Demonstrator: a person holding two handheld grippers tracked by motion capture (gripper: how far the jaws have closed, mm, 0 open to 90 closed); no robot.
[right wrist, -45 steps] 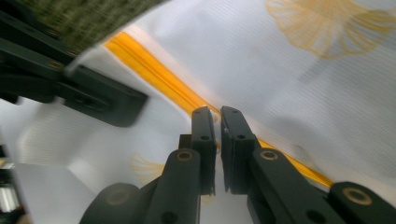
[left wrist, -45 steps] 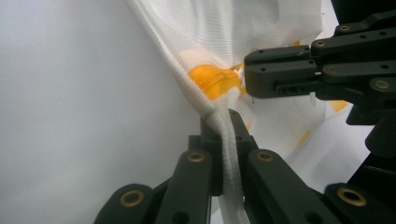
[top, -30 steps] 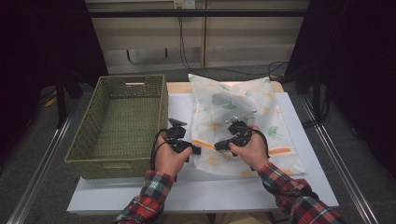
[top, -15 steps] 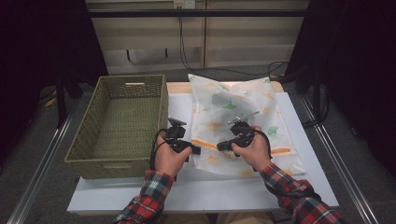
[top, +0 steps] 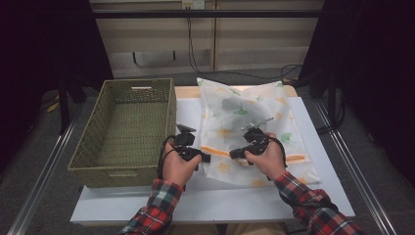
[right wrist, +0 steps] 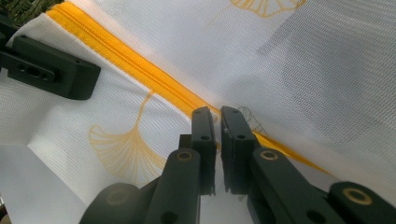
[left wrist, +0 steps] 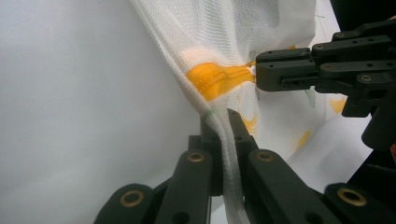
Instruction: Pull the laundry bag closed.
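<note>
- Close to the person, on the white bench [top: 147, 200], lies a mesh bag [top: 254, 122] with an orange zipper [right wrist: 126, 60].
- At the bag's near left edge, the left gripper [left wrist: 223, 122] is pinched tight on the seam.
- Just right of it, the right gripper [right wrist: 217, 116] sits squeezed on the zipper, maybe its pull tab.
- Hold the edge tight and pull straight along the zipper.
- Left of the bag stands a green basket [top: 98, 122].
- No words to read.

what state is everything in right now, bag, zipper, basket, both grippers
mesh bag: lying flat on the table, something dark inside
orange zipper: shut along the stretch that shows
wicker basket: upright, empty
left gripper: shut on the bag's edge seam
right gripper: jaws nearly together at the zipper; a grip on the pull cannot be made out
</note>
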